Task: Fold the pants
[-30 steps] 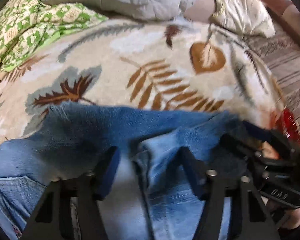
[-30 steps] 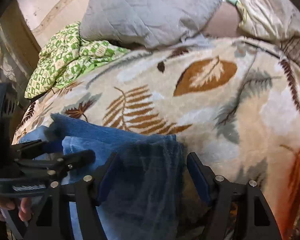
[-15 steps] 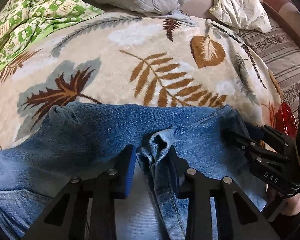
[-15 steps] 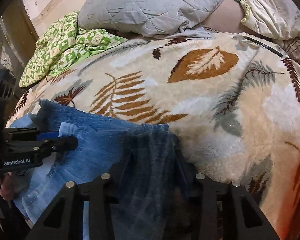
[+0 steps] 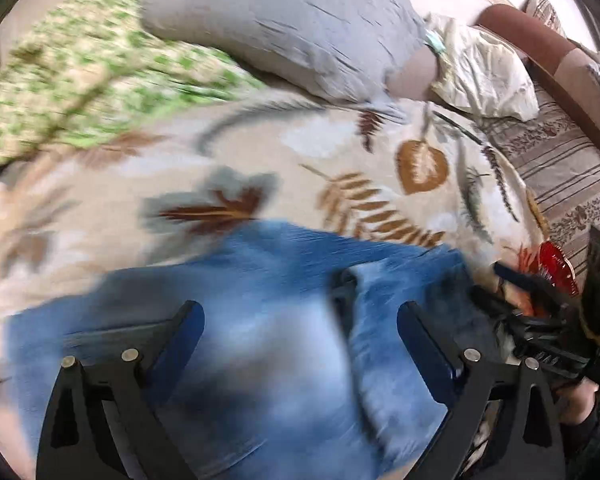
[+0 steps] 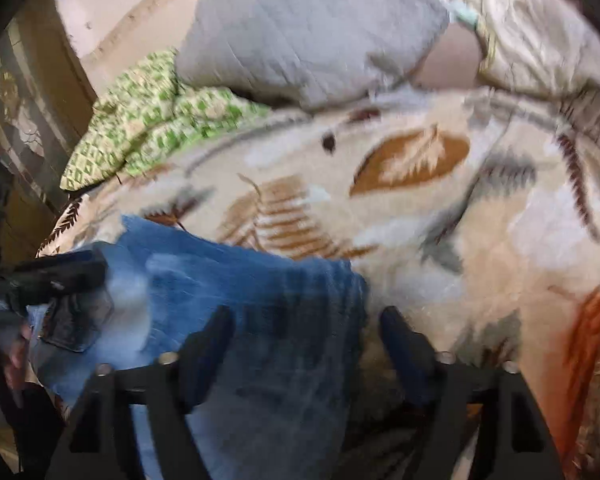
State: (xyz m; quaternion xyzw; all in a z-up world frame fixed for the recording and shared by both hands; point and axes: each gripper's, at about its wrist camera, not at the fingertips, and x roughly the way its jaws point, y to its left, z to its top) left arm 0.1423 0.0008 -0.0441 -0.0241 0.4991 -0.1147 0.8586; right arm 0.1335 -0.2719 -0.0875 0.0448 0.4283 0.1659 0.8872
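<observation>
Blue jeans (image 5: 284, 280) lie folded on a leaf-patterned blanket (image 5: 260, 152), blurred by motion. My left gripper (image 5: 300, 320) hovers over them with its jaws opening wide; denim shows below the gap, and neither pad presses on it. In the right wrist view the jeans (image 6: 228, 276) end at a darker folded edge. My right gripper (image 6: 306, 320) stands above that edge with its jaws opening, and the cloth is loose between the fingers. The right gripper (image 5: 540, 320) also shows at the left view's right side. The left gripper (image 6: 60, 276) shows at the right view's left side.
A grey quilted pillow (image 5: 292, 20) and a green patterned cloth (image 5: 80, 80) lie at the far side of the bed. A cream pillow (image 5: 480, 76) and a striped sheet (image 5: 560, 168) are at the right. A hand (image 6: 16, 356) holds the left gripper.
Half a second ago both grippers pinched folds of denim. Both pairs of jaws have since spread and let the cloth go. The left gripper has pulled back and up.
</observation>
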